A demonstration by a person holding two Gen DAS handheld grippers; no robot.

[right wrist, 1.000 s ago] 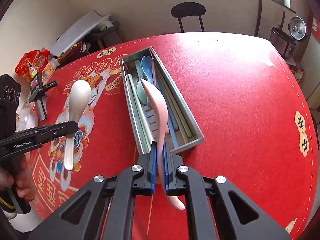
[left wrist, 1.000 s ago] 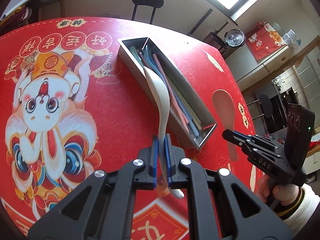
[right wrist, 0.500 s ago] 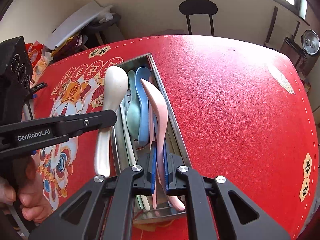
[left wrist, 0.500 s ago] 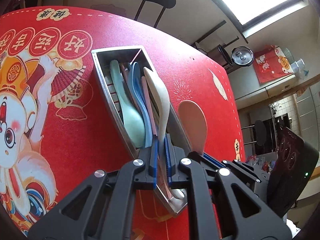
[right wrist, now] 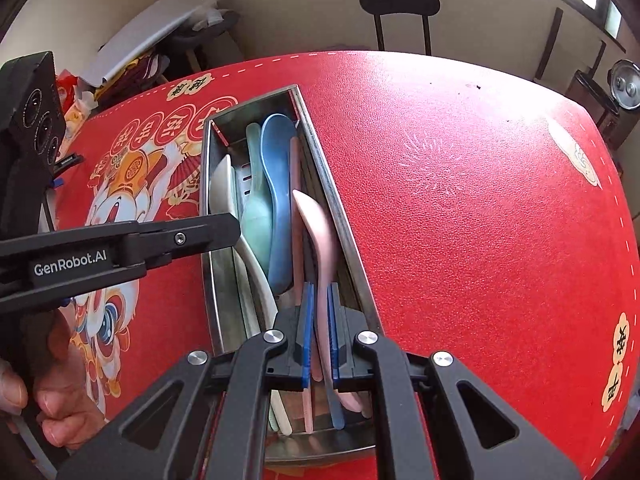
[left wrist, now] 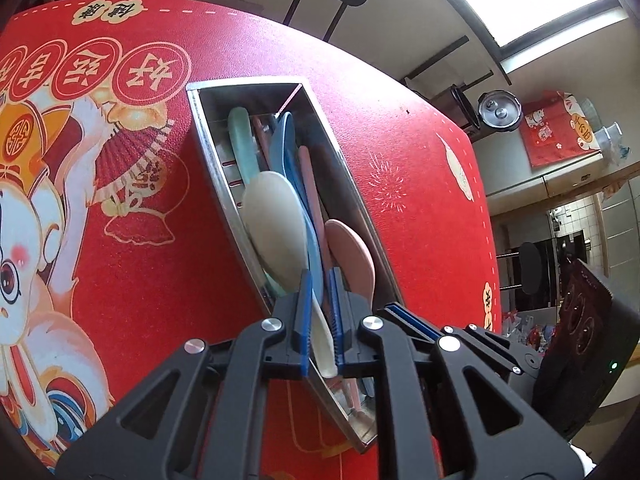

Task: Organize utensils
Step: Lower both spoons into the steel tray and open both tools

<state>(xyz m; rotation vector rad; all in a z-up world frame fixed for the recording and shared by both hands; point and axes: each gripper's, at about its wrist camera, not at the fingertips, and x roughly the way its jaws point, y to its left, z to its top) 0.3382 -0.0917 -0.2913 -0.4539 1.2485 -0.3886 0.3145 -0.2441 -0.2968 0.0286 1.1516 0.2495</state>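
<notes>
Now lowering both spoons into steel tray (left wrist: 336, 148): left gripper (left wrist: 320, 312) clamping white spoon (left wrist: 276, 228), right gripper (right wrist: 319, 332) clamping pink spoon (right wrist: 320, 232). Handling light, rigid, slick; gripping mid-handle.

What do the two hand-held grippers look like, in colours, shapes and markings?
Both are matte black plastic with triangular cut-outs, silver pivot bolts and blue pads on the fingers. The left hand-held gripper carries white "GenRobot.AI" lettering, seen from the right wrist view. The right hand-held gripper shows a small green light on its body.
</notes>
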